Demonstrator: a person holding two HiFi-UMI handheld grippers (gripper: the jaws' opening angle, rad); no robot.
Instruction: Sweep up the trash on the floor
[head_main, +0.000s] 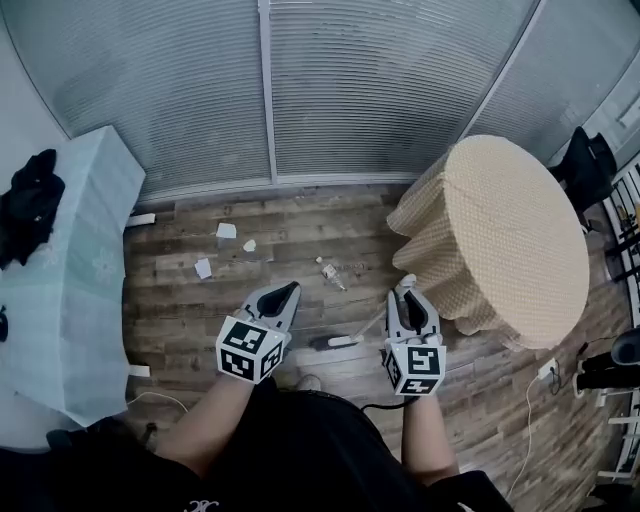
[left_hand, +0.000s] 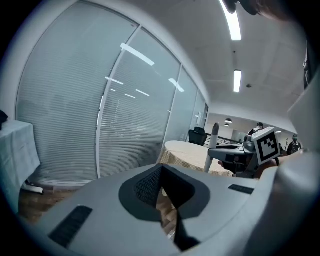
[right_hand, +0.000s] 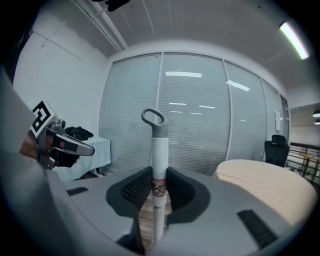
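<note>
Where the frame lies nearest, under the head camera, two forearms (head_main: 205, 425) reach forward over the wooden floor (head_main: 300, 215), each holding a gripper. Left gripper (head_main: 288, 292): jaws closed tip to tip with nothing between them; in its own view (left_hand: 161, 172) only floorboards show through the slit below the tips. Right gripper (head_main: 407, 296): jaws clamped on the white handle of a broom (right_hand: 159, 150), which stands upright with a grey hanging loop at the top. The grip is at a pink band with dark print. From this gripper the shaft slants down toward the person's left, and its lower end (head_main: 337, 342) rests on the floor between the two grippers. Trash: four pale scraps lie apart on the boards beyond both grippers, short of the far wall: one squarish scrap (head_main: 226, 230), one folded scrap (head_main: 203, 268), one small scrap (head_main: 249, 245) and one crumpled scrap (head_main: 330, 272). Round surface (head_main: 500, 230), draped in beige checked cloth, just right of the right gripper. Rectangular surface (head_main: 75, 260), draped in pale blue cloth, at left, carrying a black garment (head_main: 30, 205). Farthest: glass wall (head_main: 380, 80) with closed blinds.
</note>
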